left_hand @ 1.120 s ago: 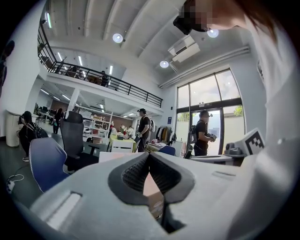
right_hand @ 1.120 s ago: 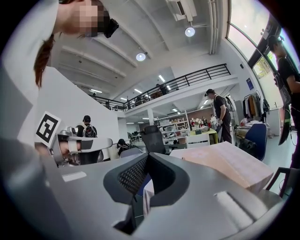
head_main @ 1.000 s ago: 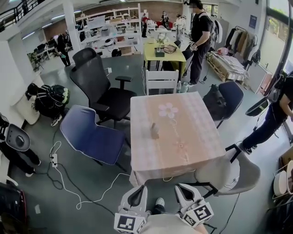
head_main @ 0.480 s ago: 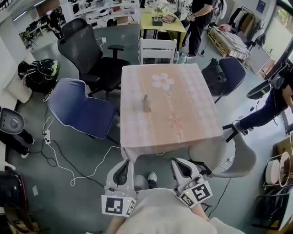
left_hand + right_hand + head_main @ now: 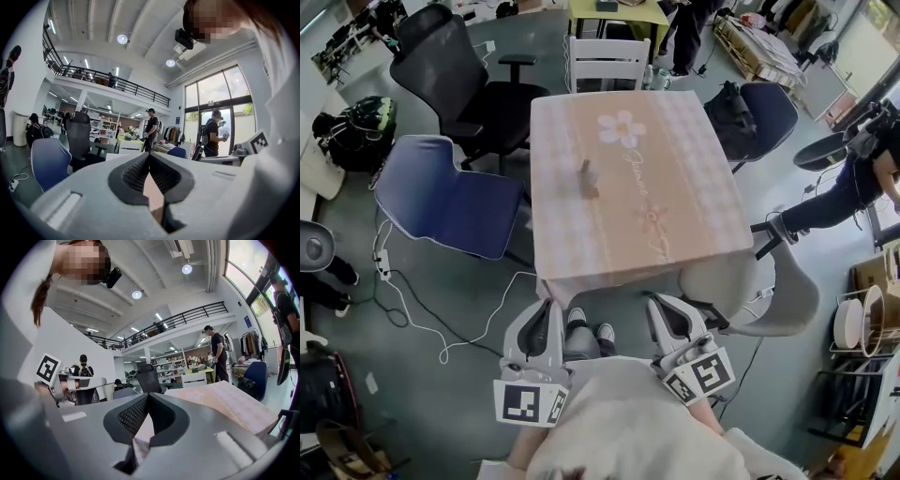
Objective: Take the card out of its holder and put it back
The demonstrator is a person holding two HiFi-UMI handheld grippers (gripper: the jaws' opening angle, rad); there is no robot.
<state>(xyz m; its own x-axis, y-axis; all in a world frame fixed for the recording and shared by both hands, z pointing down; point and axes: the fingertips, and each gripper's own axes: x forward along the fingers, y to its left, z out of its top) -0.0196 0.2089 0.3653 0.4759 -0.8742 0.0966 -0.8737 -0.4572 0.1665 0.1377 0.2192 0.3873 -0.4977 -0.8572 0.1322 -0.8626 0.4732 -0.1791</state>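
A small brownish card holder (image 5: pixel 587 178) with its card upright stands near the middle of the table (image 5: pixel 675 234), which wears a pink checked cloth with flower prints. Both grippers are held low in front of my body, short of the table's near edge and far from the holder. In the head view my left gripper (image 5: pixel 546 307) has its jaws together with nothing in them. My right gripper (image 5: pixel 660 304) is shut and empty too. In the left gripper view, the left gripper (image 5: pixel 149 154) points at the table's near edge. The right gripper (image 5: pixel 148 395) points along the tabletop.
A blue chair (image 5: pixel 441 202) and a black office chair (image 5: pixel 459 66) stand left of the table. A white chair (image 5: pixel 605 61) is behind it, a grey chair (image 5: pixel 778 295) at its near right corner. A white cable (image 5: pixel 441 328) lies on the floor. A person (image 5: pixel 853 178) bends at the right.
The table has come closer and lies more directly below the head view. Both grippers have moved forward with me toward its near edge, their jaws still together.
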